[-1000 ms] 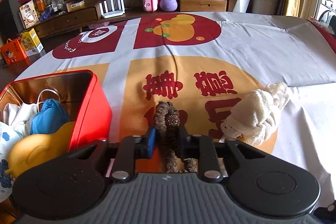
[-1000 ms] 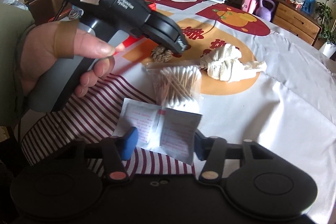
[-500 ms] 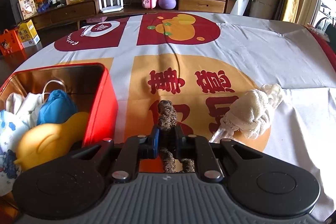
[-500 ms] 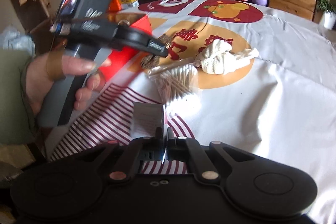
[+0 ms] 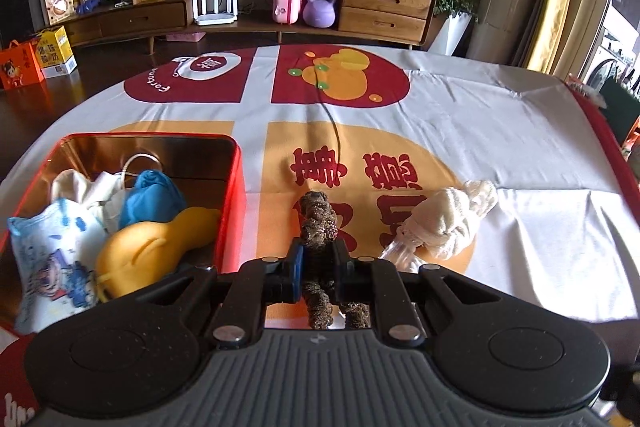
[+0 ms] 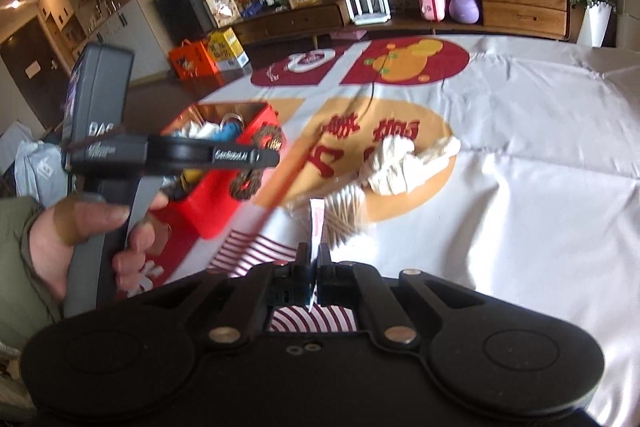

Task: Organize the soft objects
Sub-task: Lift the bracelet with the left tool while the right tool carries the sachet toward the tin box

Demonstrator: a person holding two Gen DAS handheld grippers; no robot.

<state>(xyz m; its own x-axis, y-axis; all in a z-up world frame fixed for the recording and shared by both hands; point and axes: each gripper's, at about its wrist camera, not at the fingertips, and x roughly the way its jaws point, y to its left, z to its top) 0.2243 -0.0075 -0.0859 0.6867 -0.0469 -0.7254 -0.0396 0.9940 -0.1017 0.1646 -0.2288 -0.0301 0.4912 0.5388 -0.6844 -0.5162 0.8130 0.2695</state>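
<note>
Left wrist view: a brown scrunchie [image 5: 318, 227] is pinched between the narrow jaws of the left claw [image 5: 317, 269], raised above the printed tablecloth [image 5: 500, 131]. At 9 o'clock a red tin [image 5: 230, 195] is seen, filled with a blue cloth [image 5: 150, 197], a yellow plush [image 5: 152, 247] and a printed pouch [image 5: 52, 259]. At 3 o'clock a cream knotted towel [image 5: 448, 219] lies on the desk.

Right wrist view: a thin white packet [image 6: 315, 227] is gripped edge-on by the right claw [image 6: 314, 267]. Cotton swabs [image 6: 344, 213] are seen just beyond at 12 o'clock, the towel [image 6: 400, 163] farther at 1 o'clock, the tin [image 6: 216, 195] at 10 o'clock.
</note>
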